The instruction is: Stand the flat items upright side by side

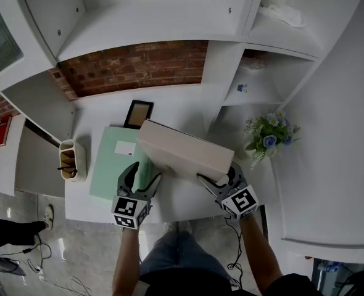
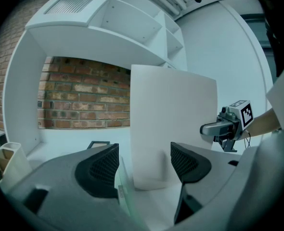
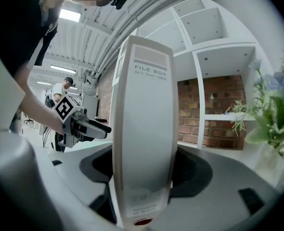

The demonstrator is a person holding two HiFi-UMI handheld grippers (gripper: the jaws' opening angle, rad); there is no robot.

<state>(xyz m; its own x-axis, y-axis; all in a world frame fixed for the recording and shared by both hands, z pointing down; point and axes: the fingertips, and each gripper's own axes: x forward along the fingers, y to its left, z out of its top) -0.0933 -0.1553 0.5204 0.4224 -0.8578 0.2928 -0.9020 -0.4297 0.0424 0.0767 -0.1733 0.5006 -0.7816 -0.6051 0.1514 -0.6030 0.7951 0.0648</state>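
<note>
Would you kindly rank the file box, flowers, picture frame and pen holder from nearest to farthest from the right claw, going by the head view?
1. file box: gripped in the right claw itself.
2. flowers: just to the claw's right.
3. picture frame: back left, beyond the box.
4. pen holder: far left.

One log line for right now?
file box upright | right gripper gripping its spine | left gripper open | green folder flat

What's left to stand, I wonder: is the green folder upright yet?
No, the green folder lies flat on the desk.
</note>
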